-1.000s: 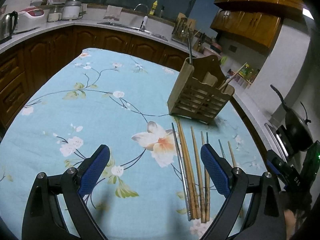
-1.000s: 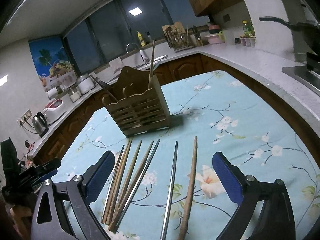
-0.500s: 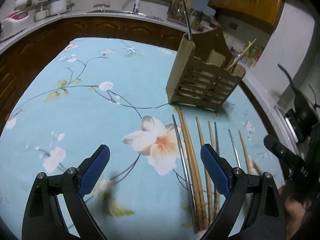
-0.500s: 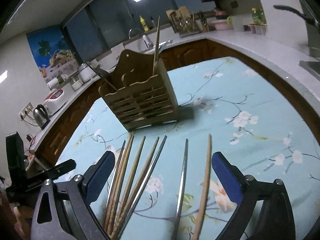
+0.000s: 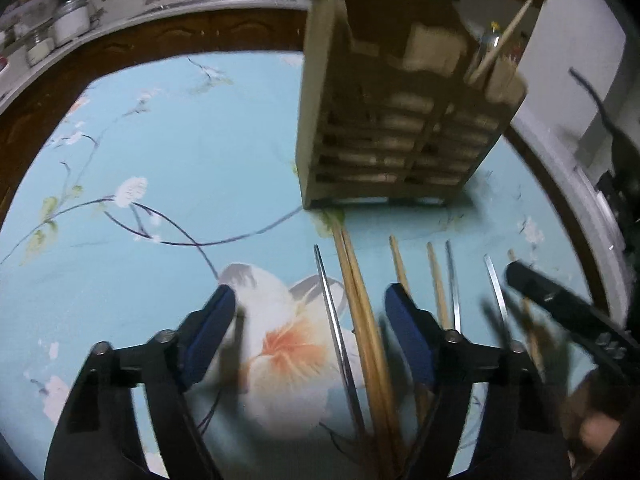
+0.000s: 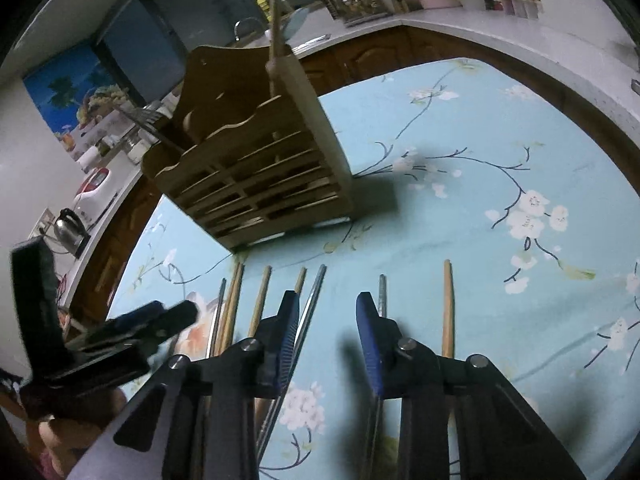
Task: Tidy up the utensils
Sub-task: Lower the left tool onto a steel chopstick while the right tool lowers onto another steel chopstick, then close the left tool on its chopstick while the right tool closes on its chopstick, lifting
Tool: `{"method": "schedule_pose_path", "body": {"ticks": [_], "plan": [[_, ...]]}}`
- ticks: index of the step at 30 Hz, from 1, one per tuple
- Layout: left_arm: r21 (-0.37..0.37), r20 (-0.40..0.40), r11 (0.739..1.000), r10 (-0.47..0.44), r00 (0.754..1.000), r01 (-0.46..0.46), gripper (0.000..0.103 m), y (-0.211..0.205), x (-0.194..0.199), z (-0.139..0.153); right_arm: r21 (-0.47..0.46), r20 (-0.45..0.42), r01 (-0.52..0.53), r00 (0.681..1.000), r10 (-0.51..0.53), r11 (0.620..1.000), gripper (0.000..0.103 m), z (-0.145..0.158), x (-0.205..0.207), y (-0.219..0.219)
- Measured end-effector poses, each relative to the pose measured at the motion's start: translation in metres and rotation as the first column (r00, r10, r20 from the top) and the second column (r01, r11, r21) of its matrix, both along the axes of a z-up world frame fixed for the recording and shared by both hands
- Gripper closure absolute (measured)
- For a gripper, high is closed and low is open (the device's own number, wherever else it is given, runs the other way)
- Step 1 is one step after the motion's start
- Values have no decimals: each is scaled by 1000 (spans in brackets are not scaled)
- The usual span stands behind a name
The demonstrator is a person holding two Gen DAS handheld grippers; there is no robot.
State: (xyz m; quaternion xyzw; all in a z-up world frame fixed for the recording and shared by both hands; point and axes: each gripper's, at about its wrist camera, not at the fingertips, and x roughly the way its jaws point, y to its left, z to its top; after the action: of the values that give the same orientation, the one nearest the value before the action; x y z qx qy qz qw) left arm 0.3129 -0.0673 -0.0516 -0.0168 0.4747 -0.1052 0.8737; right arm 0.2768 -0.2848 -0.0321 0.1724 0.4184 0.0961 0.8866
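A slatted wooden utensil holder (image 5: 392, 128) (image 6: 260, 172) stands on the light-blue floral tablecloth (image 5: 180, 160), with a wooden chopstick (image 6: 274, 20) upright in it. Several wooden and metal chopsticks lie in a row in front of it. My left gripper (image 5: 312, 320) is low over the row's left end. Its jaws are closing with a metal chopstick (image 5: 332, 320) and a wooden pair (image 5: 360, 320) between the blue pads, not pressed. My right gripper (image 6: 328, 332) is closing too, and a metal chopstick (image 6: 308, 320) lies just inside its left pad. Another metal chopstick (image 6: 382, 284) passes behind its right pad.
A single wooden chopstick (image 6: 448, 308) lies right of the right gripper. Behind the table runs a curved kitchen counter (image 6: 500, 28) with a sink and a dish rack. A kettle (image 6: 70, 228) stands at the left. A hand (image 6: 80, 412) holds the left gripper's frame.
Both grippers have come forward and down over the chopstick row, so the holder looks larger. Both pairs of jaws have narrowed, the right pair much more.
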Motion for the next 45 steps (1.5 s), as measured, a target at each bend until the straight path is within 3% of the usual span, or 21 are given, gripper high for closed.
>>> {"method": "schedule_pose_path", "body": {"ticks": [2,6,11,16,22,28,30,32,38,45], "plan": [[15,-13,1000,-3,1000,3,42,-1,2,-9,1,-3,1,1000,-1,1000,73,-1,2,-1],[38,13,999,-15,1000,15,44,8,-8,-10,-13,5,-18,1000,18,1000,73,3,4,1],[131,34,991,-39,999,34,44,22,-30,-12,-42,-7,-48,999,48,998,75,-1,11,14],[1,-8,1000,-2,1000,2,45,44,-29,-5,-97,-32,-68,997,65,993,81,-10,19,31],[-2,-19,1000,18,1000,-18,47,39,-15,-9,-203,-60,-74,996,63,976,90,-20,34,43],[55,15,998,-2,1000,2,61,18,-10,-12,-292,-76,-100,994,81,951,89,-20,42,61],[73,29,997,-16,999,14,76,16,-8,-14,-318,-67,-104,994,87,943,89,-21,44,66],[87,38,996,-28,999,25,92,15,-8,-14,-310,-63,-103,994,88,945,92,-22,43,66],[8,12,999,-51,999,51,100,28,-10,-10,-147,-67,-94,994,85,985,99,-17,34,46],[-130,81,989,-54,995,64,100,47,-41,29,-55,51,-106,993,108,993,99,29,-8,34]]}}
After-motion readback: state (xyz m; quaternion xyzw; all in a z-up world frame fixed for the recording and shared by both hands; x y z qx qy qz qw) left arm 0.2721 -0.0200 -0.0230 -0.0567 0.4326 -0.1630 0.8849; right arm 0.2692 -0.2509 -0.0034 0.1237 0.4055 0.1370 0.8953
